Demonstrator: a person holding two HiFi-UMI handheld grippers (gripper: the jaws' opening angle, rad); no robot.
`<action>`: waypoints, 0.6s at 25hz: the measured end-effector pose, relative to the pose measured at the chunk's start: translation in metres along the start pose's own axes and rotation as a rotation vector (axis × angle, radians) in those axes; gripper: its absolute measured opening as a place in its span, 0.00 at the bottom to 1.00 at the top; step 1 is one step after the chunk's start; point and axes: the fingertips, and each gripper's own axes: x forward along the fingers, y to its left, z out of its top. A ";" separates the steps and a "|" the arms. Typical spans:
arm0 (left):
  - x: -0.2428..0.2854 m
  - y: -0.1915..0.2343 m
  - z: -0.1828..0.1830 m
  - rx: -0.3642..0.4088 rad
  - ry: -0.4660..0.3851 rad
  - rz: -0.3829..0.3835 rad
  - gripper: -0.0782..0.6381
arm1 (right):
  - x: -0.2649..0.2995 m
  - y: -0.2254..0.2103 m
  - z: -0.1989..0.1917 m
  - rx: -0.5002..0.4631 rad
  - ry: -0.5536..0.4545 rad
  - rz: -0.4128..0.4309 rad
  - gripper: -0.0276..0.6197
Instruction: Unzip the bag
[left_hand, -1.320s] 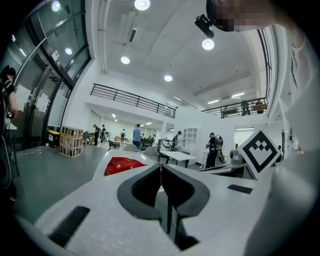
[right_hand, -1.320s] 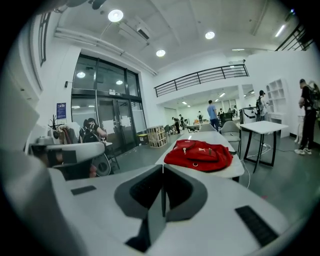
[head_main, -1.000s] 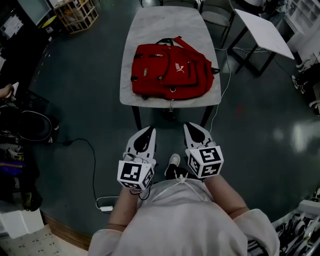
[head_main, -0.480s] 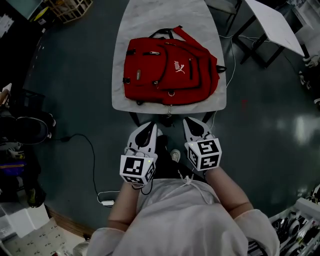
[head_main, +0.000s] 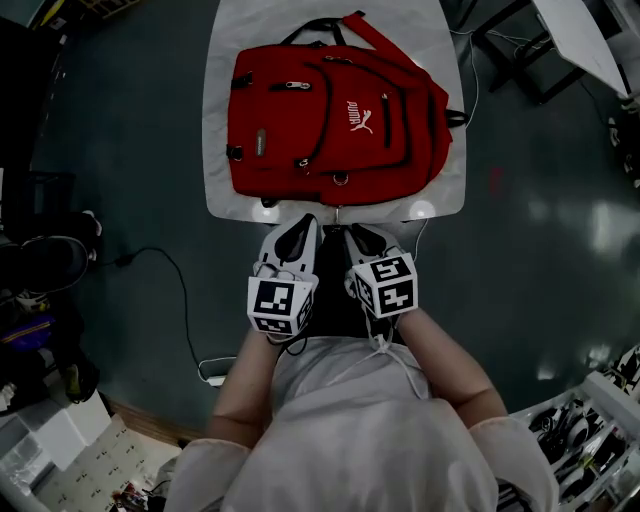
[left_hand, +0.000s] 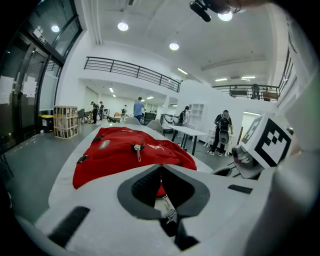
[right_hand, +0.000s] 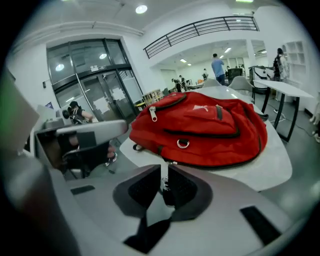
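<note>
A red backpack (head_main: 335, 110) lies flat on a small pale table (head_main: 225, 190), its zippers closed as far as I can see. It also fills the middle of the left gripper view (left_hand: 125, 155) and the right gripper view (right_hand: 200, 130). A metal zipper pull (left_hand: 138, 151) stands on its top, and a small ring (right_hand: 183, 144) hangs on its near side. My left gripper (head_main: 303, 222) and right gripper (head_main: 358, 233) hover side by side just short of the table's near edge, not touching the bag. Both have their jaws together with nothing held.
A black cable (head_main: 180, 290) runs over the dark floor at my left. Dark gear (head_main: 50, 260) sits further left, a white table (head_main: 590, 40) at the upper right, and bins of tools (head_main: 580, 440) at the lower right. People stand far off in the hall.
The table and bag have come closer and look larger. Both grippers have moved forward, from well short of the table up to its near edge. The jaws look the same.
</note>
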 end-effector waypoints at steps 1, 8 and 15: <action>0.008 0.002 -0.002 -0.008 0.010 -0.002 0.14 | 0.007 0.000 -0.002 -0.010 0.022 0.004 0.09; 0.054 0.020 -0.033 -0.058 0.102 -0.025 0.14 | 0.048 -0.008 -0.012 0.009 0.113 -0.007 0.12; 0.081 0.033 -0.064 -0.093 0.210 -0.050 0.14 | 0.073 -0.007 -0.016 0.041 0.175 -0.007 0.16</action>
